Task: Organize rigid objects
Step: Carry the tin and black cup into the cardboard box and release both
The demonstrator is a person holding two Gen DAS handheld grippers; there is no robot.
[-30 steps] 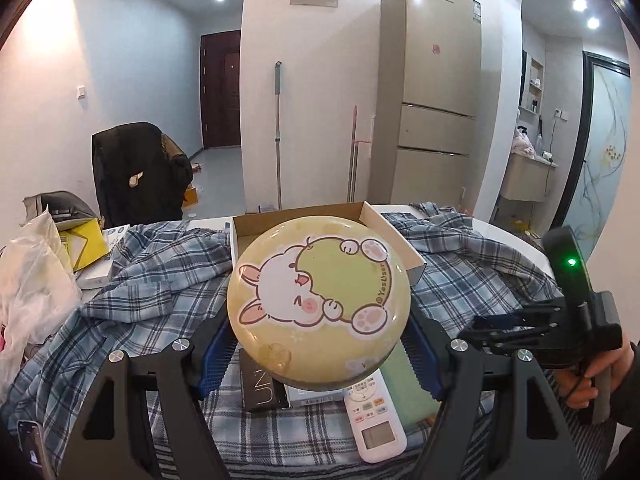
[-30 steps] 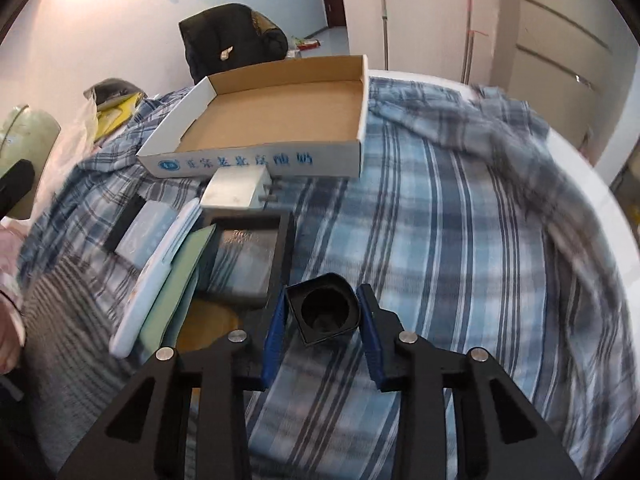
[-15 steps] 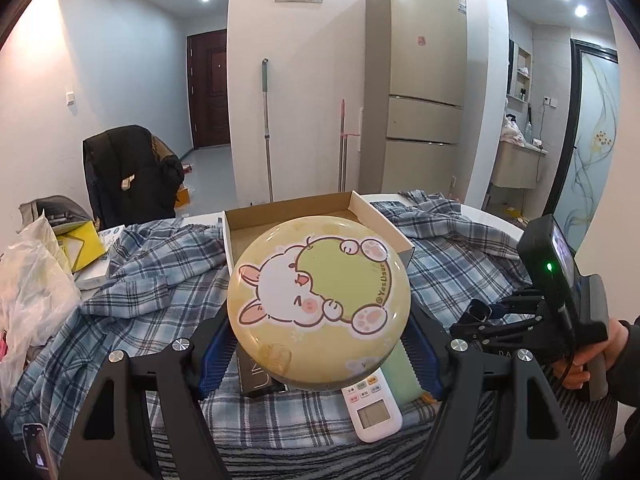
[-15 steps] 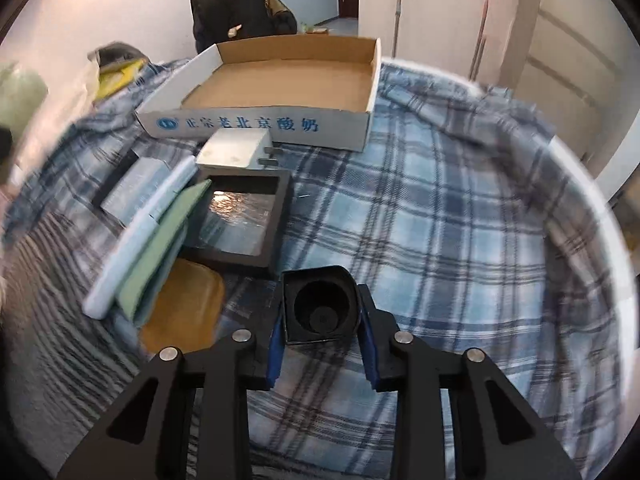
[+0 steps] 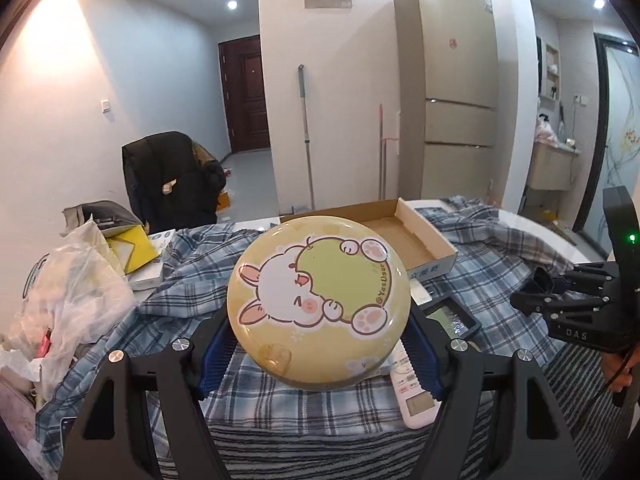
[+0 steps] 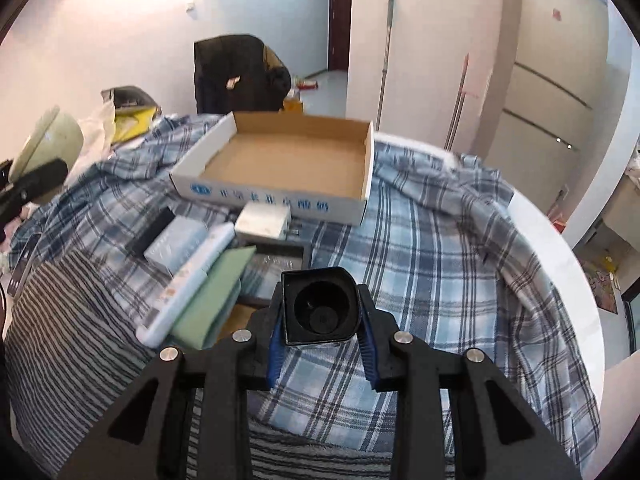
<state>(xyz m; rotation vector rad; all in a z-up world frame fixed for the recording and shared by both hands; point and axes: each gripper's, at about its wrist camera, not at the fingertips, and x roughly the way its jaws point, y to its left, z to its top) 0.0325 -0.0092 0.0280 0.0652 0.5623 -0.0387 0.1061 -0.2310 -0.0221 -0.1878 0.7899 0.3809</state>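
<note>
Blue checked cloth (image 6: 432, 248) covers the round desk (image 6: 560, 240) in front of you. On it sits the brown cardboard box (image 6: 288, 160), and that box has nothing in it, so I think the tidying has only just begun.

Your left gripper (image 5: 320, 344) has its fingers spread wide around the round yellow tin (image 5: 318, 304) with the bunny on its lid. The tin is up in the air, in front of the box and not inside it.

A small pile waits on the cloth near the box: a black tray (image 6: 276, 258), a green flat box (image 6: 212, 296), a long white remote (image 6: 188, 280), a pale blue box (image 6: 180, 242) and a white plug (image 6: 262, 220). Nobody holds these. They all look left to do.

Your right gripper (image 6: 320, 344) has its fingers pulled in narrow, squeezing a little black cup-shaped thing (image 6: 318, 306). It hangs above the cloth, on your side of the pile, well apart from the box.

Both held things need to go in the box, I think, and then the pile.
</note>
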